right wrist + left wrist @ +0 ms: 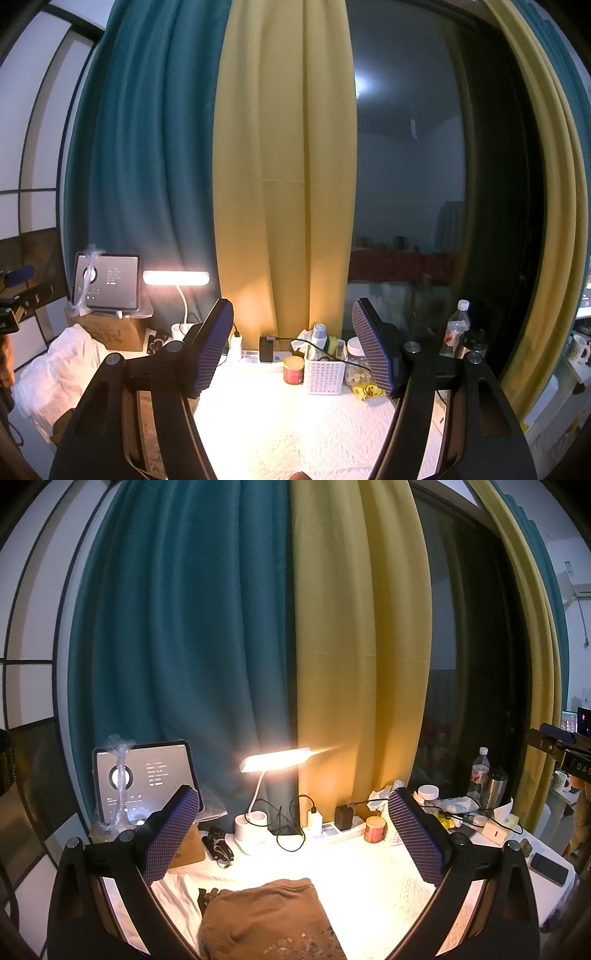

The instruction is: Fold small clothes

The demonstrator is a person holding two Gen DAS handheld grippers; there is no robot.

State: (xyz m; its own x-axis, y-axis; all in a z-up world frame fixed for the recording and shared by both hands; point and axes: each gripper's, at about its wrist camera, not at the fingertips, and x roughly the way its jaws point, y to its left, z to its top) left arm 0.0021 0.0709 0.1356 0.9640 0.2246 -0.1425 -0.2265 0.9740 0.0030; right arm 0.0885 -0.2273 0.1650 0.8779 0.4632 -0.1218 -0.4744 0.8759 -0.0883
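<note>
Nearest to the left gripper (293, 834) lies the brown garment (266, 919), on the white cloth (369, 864) that covers the table. It looks like a compact, rounded bundle with a printed patch toward the near edge — whether it is folded neatly or only bunched, I cannot tell, so the scene fits both a piece waiting to be folded and one put down after folding. The left jaws stand wide apart and hold nothing; they hang above the garment, probably so the whole piece stays in view. The right gripper (291, 343) is also spread wide and empty, over a bare part of the cloth to the right, apart from the garment. This bare, bright area seems kept free as a working place.

Farther back stand the lamp (275, 760), the power strip (332, 830), a red jar (375, 829) and a white basket (325, 374) — pushed to the curtain (184, 646), I think, to leave room for folding. The tablet (147, 779) leans at the far left.
</note>
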